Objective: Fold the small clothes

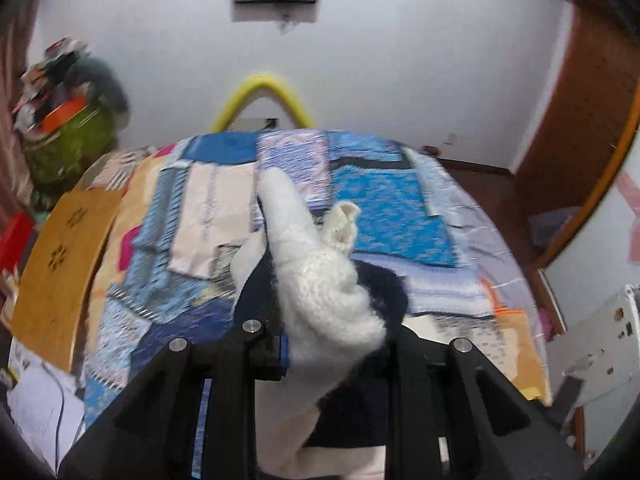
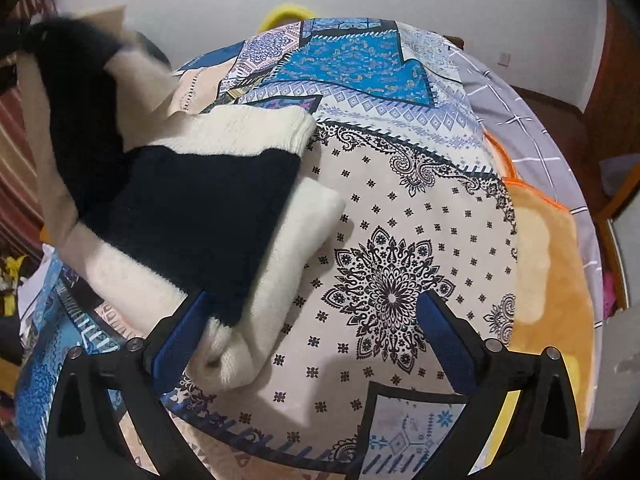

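Note:
A white and dark navy knitted garment [image 1: 328, 300] hangs bunched in my left gripper [image 1: 292, 276], which is shut on it above the patterned bedspread [image 1: 392, 208]; the cloth hides the fingertips. In the right wrist view the same garment [image 2: 192, 208] lies partly folded on the left of the bedspread [image 2: 400, 208], and its upper left part rises, blurred, towards the top left corner. My right gripper [image 2: 314, 336] stands open low over the bed. The garment's white folded edge reaches in beside the left pad [image 2: 180, 332]; the right pad [image 2: 448, 340] is over bare bedspread.
An orange fluffy blanket [image 2: 548, 264] and a grey checked sheet [image 2: 532, 136] lie along the bed's right side. A wooden board [image 1: 60, 272] stands at the bed's left, with a green basket of clothes [image 1: 68, 140] behind it. A yellow hoop [image 1: 262, 84] is at the far end.

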Available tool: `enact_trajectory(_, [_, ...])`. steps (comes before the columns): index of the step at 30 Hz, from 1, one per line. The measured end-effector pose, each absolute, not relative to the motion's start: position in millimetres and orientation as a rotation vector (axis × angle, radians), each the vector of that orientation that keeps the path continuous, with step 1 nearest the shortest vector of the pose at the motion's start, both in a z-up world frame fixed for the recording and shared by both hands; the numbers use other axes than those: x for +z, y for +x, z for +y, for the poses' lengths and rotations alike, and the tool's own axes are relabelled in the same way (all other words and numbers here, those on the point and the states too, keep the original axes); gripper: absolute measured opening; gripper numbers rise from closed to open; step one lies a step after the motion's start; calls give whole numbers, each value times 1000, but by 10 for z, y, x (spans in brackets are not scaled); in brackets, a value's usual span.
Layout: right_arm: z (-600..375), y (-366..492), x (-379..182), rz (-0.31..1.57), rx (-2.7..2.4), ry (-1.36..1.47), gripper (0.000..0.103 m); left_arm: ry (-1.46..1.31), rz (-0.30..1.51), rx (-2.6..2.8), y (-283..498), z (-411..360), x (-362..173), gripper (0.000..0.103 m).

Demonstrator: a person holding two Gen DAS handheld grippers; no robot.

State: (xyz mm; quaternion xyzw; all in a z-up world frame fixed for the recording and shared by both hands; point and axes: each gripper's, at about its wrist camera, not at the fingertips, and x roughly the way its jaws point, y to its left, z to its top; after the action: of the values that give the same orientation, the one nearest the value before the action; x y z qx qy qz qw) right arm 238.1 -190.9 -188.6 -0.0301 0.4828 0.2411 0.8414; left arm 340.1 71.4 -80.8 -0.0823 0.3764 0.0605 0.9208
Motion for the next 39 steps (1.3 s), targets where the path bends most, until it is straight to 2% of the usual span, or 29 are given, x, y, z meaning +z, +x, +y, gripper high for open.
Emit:
enact_trajectory(6, [-1922, 2400, -1920, 1029, 520, -35, 101, -154, 753, 45, 3577, 144, -724, 22])
enact_trajectory(12, [-1973, 2447, -1951, 1049, 537, 3, 101, -86, 796, -33, 3586, -311, -974, 22])
enact_trajectory(19, [-1957, 2425, -1876, 1036, 546, -17, 101, -88, 907, -115, 3485, -392, -1334, 22])
enact_trajectory(31, [-1981, 2266, -1656, 1002, 529, -62, 101, -33, 953, -171, 3119, -351, -1452, 25])
enact_trajectory(34, [-2016, 2214, -1559, 986, 519, -67, 101, -41, 965, -184, 3044, -308, -1443, 33])
enact_trajectory(37, [-2041, 2171, -1432, 959, 507, -79, 101, -59, 954, -200, 2941, -254, -1391, 46])
enact_trajectory(39, [-2055, 2131, -1342, 941, 500, -84, 101, -54, 937, -201, 2839, -216, -1331, 58])
